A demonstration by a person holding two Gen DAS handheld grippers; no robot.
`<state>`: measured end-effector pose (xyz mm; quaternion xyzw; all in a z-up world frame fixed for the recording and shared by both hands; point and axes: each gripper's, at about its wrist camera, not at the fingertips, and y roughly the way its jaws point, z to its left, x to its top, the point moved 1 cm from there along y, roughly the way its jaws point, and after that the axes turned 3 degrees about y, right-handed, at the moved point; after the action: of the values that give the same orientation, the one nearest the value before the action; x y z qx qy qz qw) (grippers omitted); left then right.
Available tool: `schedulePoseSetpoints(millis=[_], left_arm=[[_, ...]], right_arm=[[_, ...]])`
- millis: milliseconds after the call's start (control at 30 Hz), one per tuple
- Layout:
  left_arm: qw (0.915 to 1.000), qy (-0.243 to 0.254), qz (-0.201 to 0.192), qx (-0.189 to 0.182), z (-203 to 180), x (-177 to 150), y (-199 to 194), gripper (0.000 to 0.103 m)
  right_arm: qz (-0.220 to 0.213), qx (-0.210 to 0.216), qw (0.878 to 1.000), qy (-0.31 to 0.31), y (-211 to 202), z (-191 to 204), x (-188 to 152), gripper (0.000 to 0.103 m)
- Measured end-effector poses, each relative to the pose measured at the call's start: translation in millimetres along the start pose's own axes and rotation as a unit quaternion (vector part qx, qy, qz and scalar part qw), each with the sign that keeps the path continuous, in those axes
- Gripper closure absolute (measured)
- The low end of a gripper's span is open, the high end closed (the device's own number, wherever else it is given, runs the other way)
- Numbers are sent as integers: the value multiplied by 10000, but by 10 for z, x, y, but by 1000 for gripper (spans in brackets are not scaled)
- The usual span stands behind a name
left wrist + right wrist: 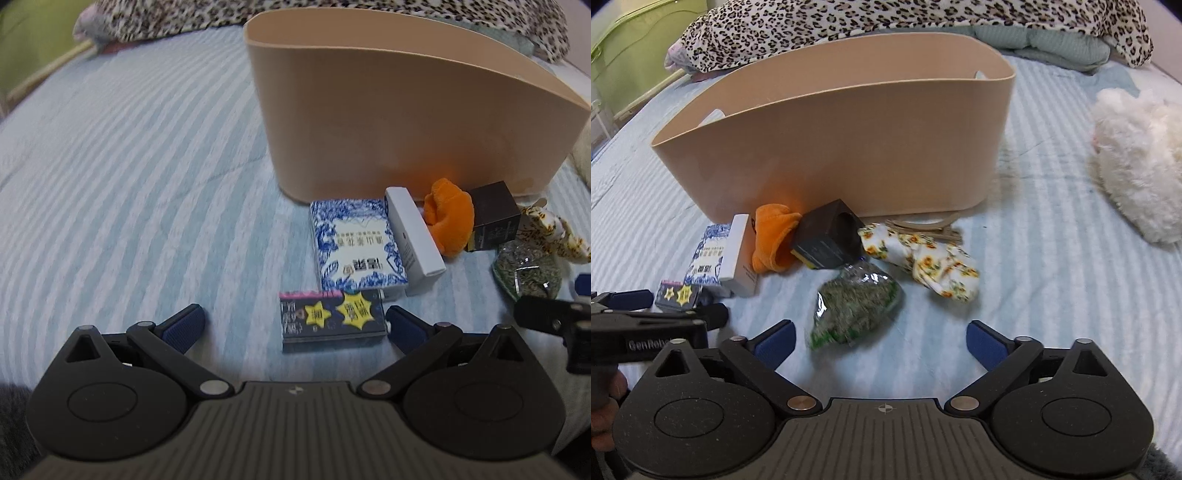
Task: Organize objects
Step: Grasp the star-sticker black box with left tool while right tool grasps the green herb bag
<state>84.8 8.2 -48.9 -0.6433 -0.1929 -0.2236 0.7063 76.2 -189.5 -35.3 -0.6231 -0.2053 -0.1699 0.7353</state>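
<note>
Stuff is sitting in a loose cluster on the striped blue bedspread (129, 166), right in front of a big tan bin (406, 122) that's standing upright with its open top showing in the right wrist view.

Left gripper (295, 325) is hanging low over the bed with its jaws spread wide, not gripping anything. The small dark box with yellow stars (332, 321) is lying flat between its blue pads (184, 325), much closer to the right-side one, maybe touching it, hard to tell with the blur. Just behind that box, the blue-and-white patterned box (356, 243) is lying flat, and a white box (415, 236) is leaning right up against its side.

Right gripper (881, 341) is also sitting wide open and holding nothing. The clear bag of green dried stuff (855, 304) is lying just ahead of it, more toward its left finger than the middle. Beyond the bag, a dark cube-shaped box (827, 240) is resting tilted near the bin wall, with an orange plush thing (774, 238) squeezed between it and the white box. A sunflower-print cloth bundle (923, 258) is lying to the right of the cube, and some tan flat piece (923, 225) is poking out behind it at the foot of the bin.

Off to the right, well apart from the pile, a fluffy white plush (1137, 162) is lying on the bed. Leopard-print blanket (886, 18) is bunched up along the back.
</note>
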Motion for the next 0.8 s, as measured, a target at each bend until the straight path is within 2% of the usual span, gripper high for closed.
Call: schedulePoseSetpoints(millis=[67,233,300,333,400,467,800], left_arm=[[9999,85,-66,1,-24,2,12,0],[9997,-111,-39,-214,44,17,35,2],[9995,-216,-92,-232,82,15,-4,19],[9993,-230,-133,-254,93,12,-33,23],[9991,-245,-176,-292,97,7,-72,38],[9991,-216,-225,-301,87,-6,-110,48],[9984,-255,-295,-405,93,-41,-221,51]], right_arm=[[23,-41,10000,-26,41,29,13,12],[-30,-134,9997,-181,81,84,6,26],[-63,-165,9995,-259,84,109,-7,37],[-82,-184,9993,-307,84,124,-15,40],[-128,-186,9990,-379,77,148,-29,54],[-189,-215,9988,-406,60,164,-47,62],[-292,-174,9988,-345,-108,114,-120,66]])
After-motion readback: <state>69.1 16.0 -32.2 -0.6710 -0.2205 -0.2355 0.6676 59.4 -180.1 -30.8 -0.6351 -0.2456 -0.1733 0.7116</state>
